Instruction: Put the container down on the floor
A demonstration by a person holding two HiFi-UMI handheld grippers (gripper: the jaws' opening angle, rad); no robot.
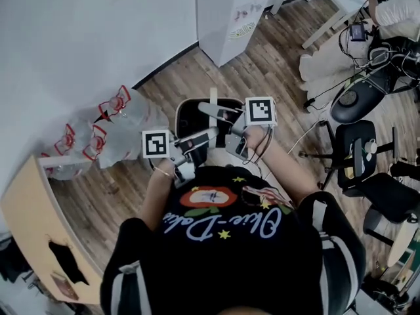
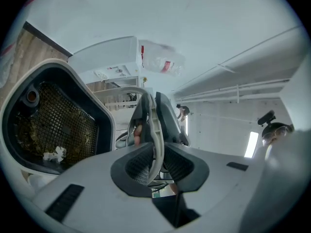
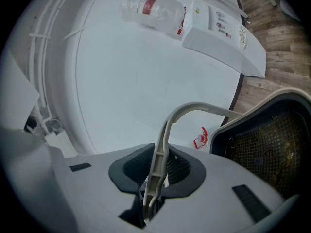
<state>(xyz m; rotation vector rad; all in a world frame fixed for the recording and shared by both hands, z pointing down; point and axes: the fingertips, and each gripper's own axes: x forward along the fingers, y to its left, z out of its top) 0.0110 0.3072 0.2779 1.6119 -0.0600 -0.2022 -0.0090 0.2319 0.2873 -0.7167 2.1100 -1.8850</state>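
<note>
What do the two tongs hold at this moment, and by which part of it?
Both hold the container by its thin curved handle. The left tongs and the right tongs are each shut on that handle.

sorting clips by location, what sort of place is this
Probably an office or lab workroom, not a home: there is a black rolling office chair, a white table with gear and cables hanging under it, and a wood-plank floor.

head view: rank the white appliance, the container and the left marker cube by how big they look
1. white appliance
2. container, partly covered and nearer the camera, so its true size against the appliance is unsure
3. left marker cube, clearly smallest
</note>
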